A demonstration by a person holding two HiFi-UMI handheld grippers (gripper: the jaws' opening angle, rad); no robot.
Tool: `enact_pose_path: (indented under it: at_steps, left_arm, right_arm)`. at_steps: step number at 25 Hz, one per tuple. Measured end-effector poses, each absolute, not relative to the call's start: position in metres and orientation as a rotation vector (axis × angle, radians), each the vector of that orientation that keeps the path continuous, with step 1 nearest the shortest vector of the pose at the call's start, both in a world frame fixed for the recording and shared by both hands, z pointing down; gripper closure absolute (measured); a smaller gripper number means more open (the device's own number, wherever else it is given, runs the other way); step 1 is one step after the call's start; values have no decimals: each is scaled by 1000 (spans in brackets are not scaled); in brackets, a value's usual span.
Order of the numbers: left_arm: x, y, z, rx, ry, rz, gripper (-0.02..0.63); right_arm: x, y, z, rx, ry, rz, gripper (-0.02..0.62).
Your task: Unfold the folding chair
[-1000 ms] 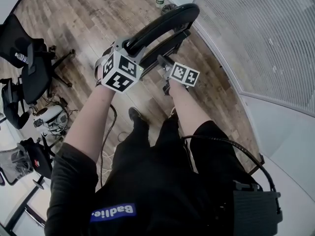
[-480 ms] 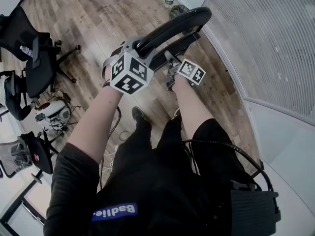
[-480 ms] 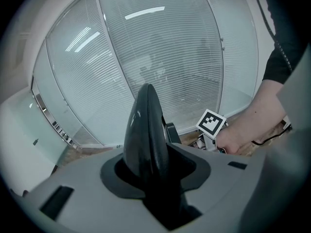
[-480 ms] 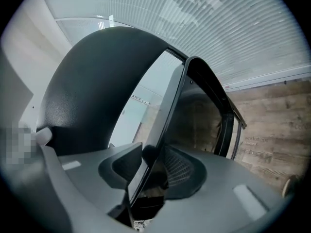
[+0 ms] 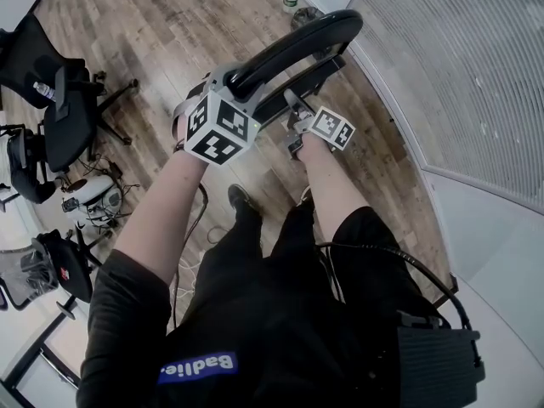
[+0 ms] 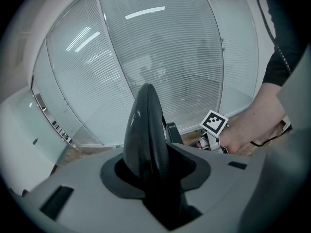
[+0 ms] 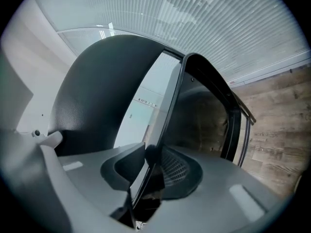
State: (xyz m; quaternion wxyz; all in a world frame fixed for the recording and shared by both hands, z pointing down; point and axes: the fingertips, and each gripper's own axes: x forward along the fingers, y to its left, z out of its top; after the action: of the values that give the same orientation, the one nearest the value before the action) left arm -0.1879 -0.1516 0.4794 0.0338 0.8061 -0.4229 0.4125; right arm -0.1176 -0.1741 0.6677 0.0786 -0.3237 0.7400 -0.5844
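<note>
Floor (image 5: 153, 32) open leftward; chair (image 5: 289, 45) (black) beside glass wall (image 5: 459, 66).

Left arm (image 5: 157, 219) and right arm (image 5: 336, 189) reach forward together.
Left gripper (image 5: 228, 83) clamps the chair (image 5: 293, 45); right gripper (image 5: 293, 110) jaws, just closing, pinch its edge.

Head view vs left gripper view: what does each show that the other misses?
Head view only: the office chairs at the left and the person's legs. Left gripper view only: a close look at the left gripper, its jaws clamped on the folding chair at its top edge. Both: that chair, the ribbed glass wall and the person's right forearm.
</note>
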Motion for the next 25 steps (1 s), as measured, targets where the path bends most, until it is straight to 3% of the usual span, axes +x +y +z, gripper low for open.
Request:
enact_pose_path:
  at_steps: [25]
  left_arm:
    - [-162,-135,482,2480,-1271,1242,480]
  right_arm:
    - [-62,-132,676,-966,2186,-1809,489]
